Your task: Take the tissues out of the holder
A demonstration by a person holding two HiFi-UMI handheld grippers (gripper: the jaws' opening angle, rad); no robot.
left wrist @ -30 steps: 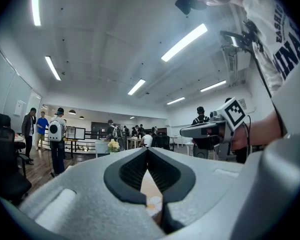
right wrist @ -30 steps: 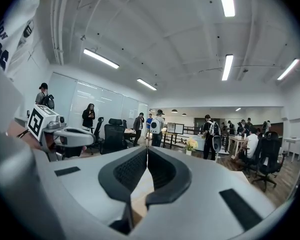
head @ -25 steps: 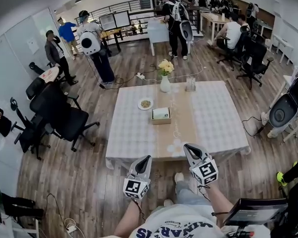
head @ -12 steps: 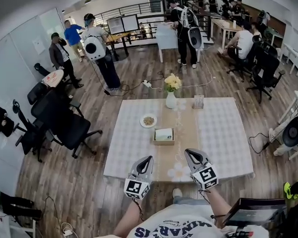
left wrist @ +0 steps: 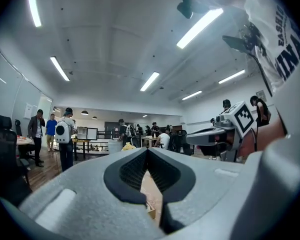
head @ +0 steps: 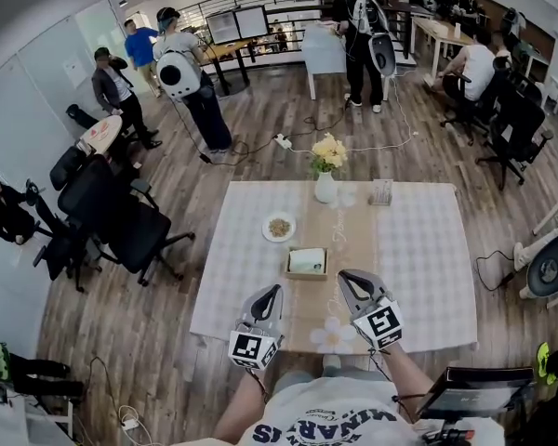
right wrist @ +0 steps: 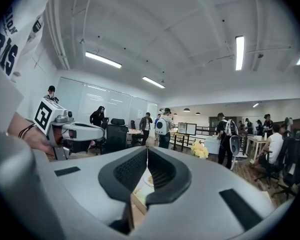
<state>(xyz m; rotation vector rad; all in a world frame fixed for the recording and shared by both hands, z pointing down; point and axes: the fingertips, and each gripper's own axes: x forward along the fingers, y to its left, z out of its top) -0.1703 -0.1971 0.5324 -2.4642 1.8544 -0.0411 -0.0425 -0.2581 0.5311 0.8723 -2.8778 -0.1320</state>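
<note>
Hovering over the near edge of the tabletop [head: 418,249], left tongs [head: 272,290] and right tongs [head: 345,276] are both clenched, tips together, nothing between them. Wooden tissue holder [head: 306,275] sits just ahead, between the two tips, tissues [head: 307,260] inside, untouched. Plate [head: 279,227] and vase of flowers [head: 325,186] stand beyond it.

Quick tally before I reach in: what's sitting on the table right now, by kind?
Tissue holder: 1
Flower vase: 1
Small plate: 1
Small clear container: 1
Total: 4
</note>
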